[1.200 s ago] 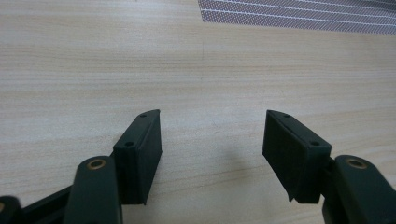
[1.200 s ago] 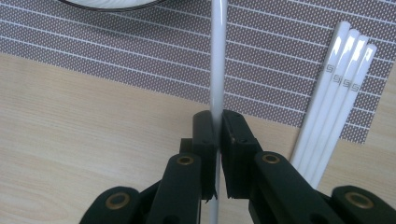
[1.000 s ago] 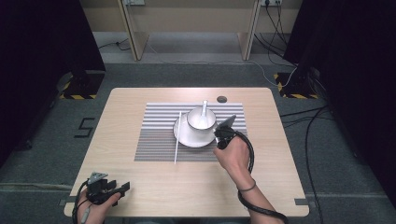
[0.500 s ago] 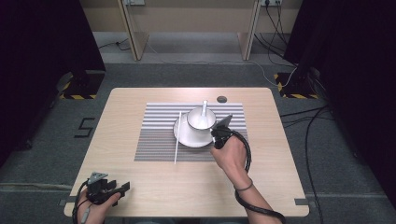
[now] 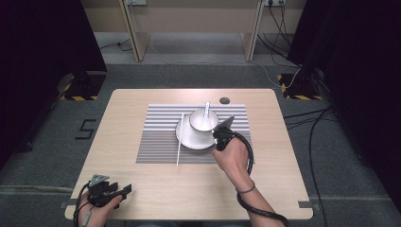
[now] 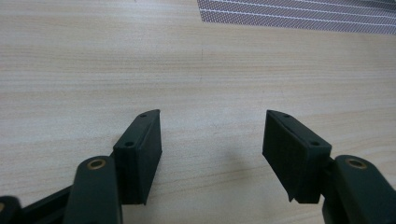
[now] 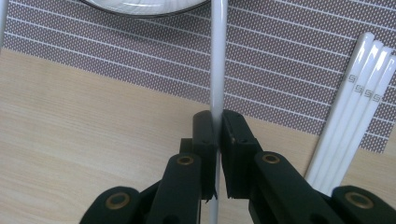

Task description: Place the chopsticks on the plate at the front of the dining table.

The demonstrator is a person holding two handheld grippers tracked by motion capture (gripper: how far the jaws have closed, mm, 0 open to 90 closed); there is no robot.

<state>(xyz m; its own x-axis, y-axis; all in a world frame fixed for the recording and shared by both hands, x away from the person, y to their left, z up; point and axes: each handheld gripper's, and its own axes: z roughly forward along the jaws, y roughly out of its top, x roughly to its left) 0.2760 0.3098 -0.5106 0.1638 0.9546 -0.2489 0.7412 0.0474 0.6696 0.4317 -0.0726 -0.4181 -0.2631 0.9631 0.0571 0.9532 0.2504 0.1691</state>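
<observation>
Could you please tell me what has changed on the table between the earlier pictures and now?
Nothing has visibly changed. The right gripper stays shut on a thin white stick beside the plate. The left gripper stays open and empty over the bare wood of the table. The cup, the plate and the loose stick on the striped mat lie as before.

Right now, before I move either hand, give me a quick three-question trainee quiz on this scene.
1. True or false: the left gripper holds something.
2. The right gripper is shut on: A) a white chopstick B) a fork C) nothing.
3. What stands in the bowl on the plate?
Key: 1 false, its jaws stand open over bare table; 2 A; 3 a white spoon.
</observation>
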